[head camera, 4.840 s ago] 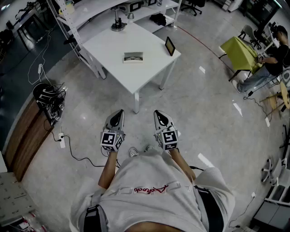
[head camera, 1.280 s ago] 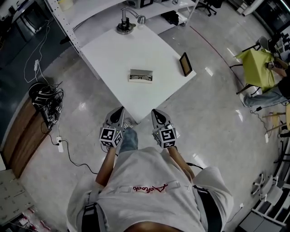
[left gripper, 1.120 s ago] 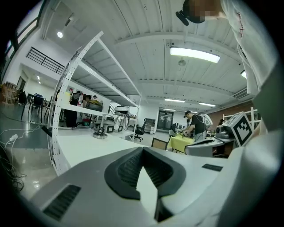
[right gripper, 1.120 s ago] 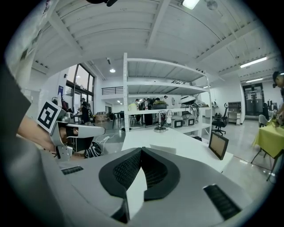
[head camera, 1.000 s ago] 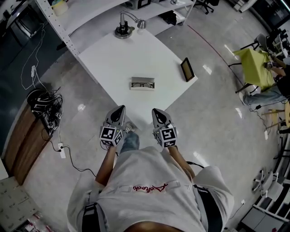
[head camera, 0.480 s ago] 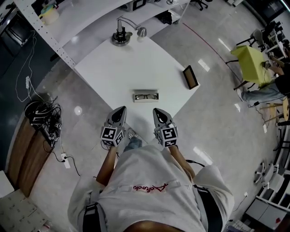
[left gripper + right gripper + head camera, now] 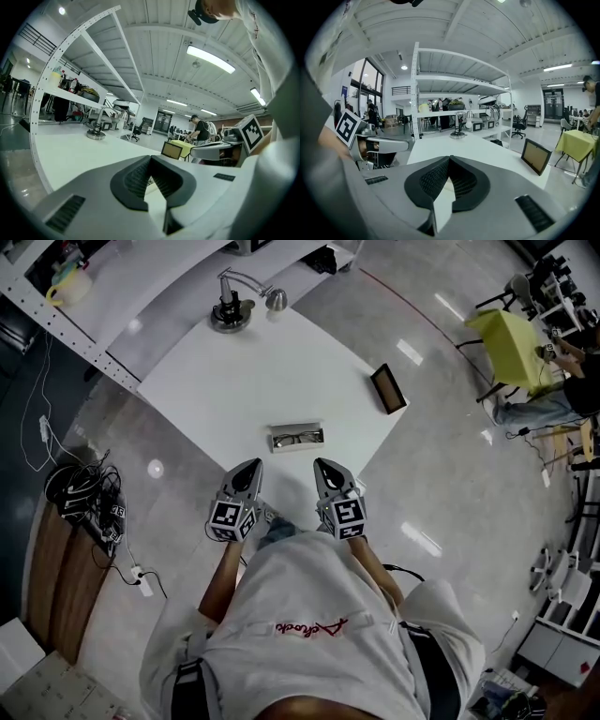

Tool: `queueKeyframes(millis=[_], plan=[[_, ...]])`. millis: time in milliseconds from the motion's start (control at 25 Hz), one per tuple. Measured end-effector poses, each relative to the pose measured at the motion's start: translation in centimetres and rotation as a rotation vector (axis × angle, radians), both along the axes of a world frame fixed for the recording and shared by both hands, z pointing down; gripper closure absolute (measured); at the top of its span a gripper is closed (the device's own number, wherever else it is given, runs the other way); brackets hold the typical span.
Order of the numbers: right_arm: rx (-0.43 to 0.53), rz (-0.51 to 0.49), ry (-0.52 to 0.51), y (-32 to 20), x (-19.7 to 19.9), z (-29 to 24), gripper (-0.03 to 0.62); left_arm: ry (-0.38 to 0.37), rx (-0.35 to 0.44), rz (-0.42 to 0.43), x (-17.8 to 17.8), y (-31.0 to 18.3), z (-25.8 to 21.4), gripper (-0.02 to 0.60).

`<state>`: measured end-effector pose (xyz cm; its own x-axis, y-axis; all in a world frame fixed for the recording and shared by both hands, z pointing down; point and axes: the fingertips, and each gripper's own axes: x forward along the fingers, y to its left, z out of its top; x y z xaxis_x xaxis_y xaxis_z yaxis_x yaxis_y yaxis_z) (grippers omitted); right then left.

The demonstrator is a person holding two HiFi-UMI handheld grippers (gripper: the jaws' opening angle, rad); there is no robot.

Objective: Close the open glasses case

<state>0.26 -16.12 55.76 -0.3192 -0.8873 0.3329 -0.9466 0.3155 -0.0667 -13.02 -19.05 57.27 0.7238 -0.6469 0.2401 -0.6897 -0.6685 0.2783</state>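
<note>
The open glasses case (image 7: 297, 437), a pale oblong box with dark glasses inside, lies near the front corner of the white table (image 7: 216, 381). In the head view my left gripper (image 7: 249, 469) and right gripper (image 7: 324, 467) are held side by side just short of the table's near edge, the case a little beyond and between them. Both point roughly level toward the table. The left gripper (image 7: 150, 161) has its fingertips together with nothing between them, and so does the right gripper (image 7: 450, 160). Neither touches the case.
A desk lamp (image 7: 229, 312) stands at the table's far corner and a dark picture frame (image 7: 385, 388) near its right corner. A white shelf rack (image 7: 84, 292) runs behind. Cables (image 7: 84, 498) lie on the floor at left. A person sits by a yellow table (image 7: 511, 338).
The person has walked up to the table: table and case have slid down the head view toward both grippers. Both grippers kept their side-by-side pose with jaws together.
</note>
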Motion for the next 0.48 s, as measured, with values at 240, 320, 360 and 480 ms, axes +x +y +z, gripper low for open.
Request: queueKeyframes(millis=[240,320,360,480], plan=[[0.006,-0.004,0.0,-0.4,1.6,0.5,0.581,-0.023,-0.025,-0.011,0.9,0.2,1.3,0.557],[0.003,-0.017,-0.004,-0.6,2.3,0.6,0.58,-0.029,-0.027,-0.029,1.4,0.1,1.4,0.557],[0.003,-0.026,-0.007,-0.9,2.6,0.6,0.581,-0.031,-0.025,-0.038,1.7,-0.1,1.3,0.555],[-0.002,-0.056,-0.012,-1.5,3.2,0.9,0.58,-0.042,-0.022,-0.071,2.2,-0.6,1.3,0.555]])
